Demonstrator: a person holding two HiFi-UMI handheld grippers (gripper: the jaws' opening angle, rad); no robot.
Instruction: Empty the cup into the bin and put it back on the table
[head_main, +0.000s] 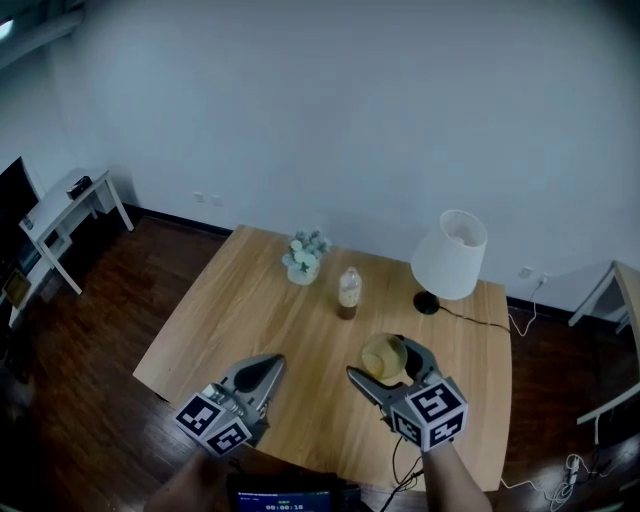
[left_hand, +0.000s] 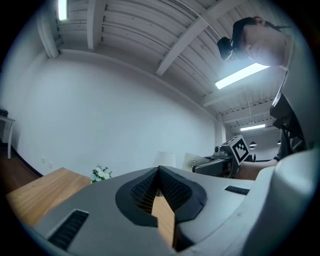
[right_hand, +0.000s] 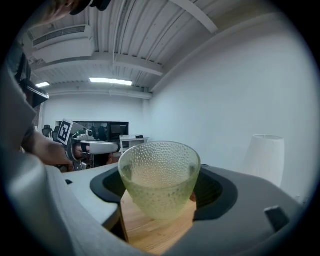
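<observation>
Cup location: the cup (right_hand: 159, 177) stands on the tabletop (head_main: 240, 300), on the person's side of the bottle (head_main: 348, 293) and slightly to its right, between the jaws of the right gripper (head_main: 381, 360).
Right jaws: spread wide, one on each side of the cup. In the right gripper view a sliver of tabletop shows between the cup wall and the jaw at that view's left, so the cup is judged not clamped.
Left jaws: brought together with nothing between them. The left gripper (head_main: 272, 366) hangs over the tabletop, nearer the person than the bottle and to its left.
Cup material: clear, yellow-tinted glass with a dimpled wall that tapers toward the base. Its contents cannot be made out.
Handling (judgement): stiff, brittle and probably light. The dimples should help the jaws hold, but the taper may let the cup slide down out of a loose hold. A moderate squeeze is advised.
Grasp point (judgement): opposite sides of the wall, about mid-height, below the rim.
Count, cups: one.
Count, bottles: one.
Count, lamps: one lamp (head_main: 450, 255), right of the bottle.
Count, flower pots: one flower pot (head_main: 305, 258), beyond the bottle and to its left.
Count, grippers: two.
Bin: none in view.
</observation>
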